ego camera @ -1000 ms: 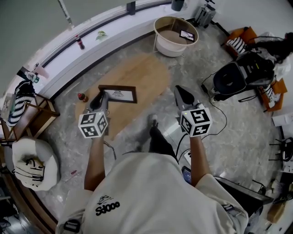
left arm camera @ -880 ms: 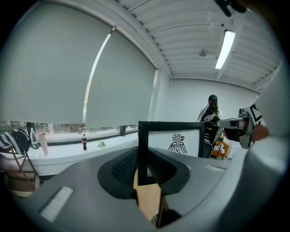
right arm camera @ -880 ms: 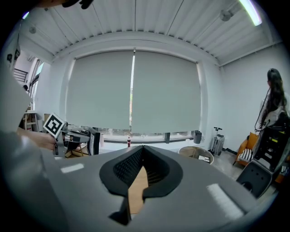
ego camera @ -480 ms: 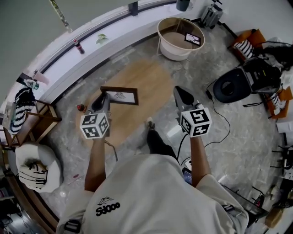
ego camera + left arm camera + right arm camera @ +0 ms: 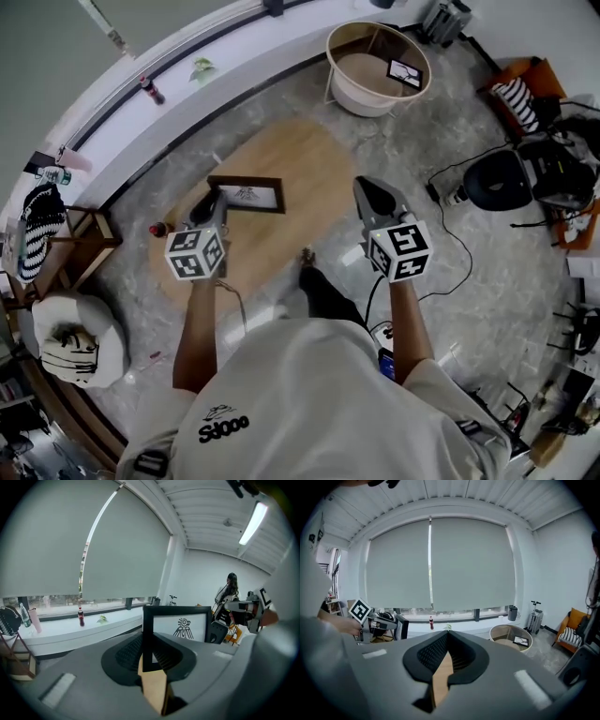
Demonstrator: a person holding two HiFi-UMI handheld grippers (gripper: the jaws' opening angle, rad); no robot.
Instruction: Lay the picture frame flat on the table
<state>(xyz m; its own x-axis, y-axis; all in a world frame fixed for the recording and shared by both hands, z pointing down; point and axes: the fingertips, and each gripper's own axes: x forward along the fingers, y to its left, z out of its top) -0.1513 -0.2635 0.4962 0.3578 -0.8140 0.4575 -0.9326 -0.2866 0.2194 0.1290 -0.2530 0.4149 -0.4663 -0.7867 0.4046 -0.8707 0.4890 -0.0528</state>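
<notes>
The dark-rimmed picture frame stands upright on the oval wooden table, towards its left side. My left gripper is at the frame's left edge. In the left gripper view that edge of the frame runs between the jaws, with the white print to the right; the left gripper looks shut on it. My right gripper hovers over the table's right edge, well apart from the frame. In the right gripper view the right gripper is shut with nothing held.
A small red object sits at the table's left rim. A round white basket stands beyond the table. A wooden rack is at left and a black office chair with cables at right. My foot is by the table's near edge.
The head view has shifted slightly; both grippers and the frame keep nearly the same places relative to each other.
</notes>
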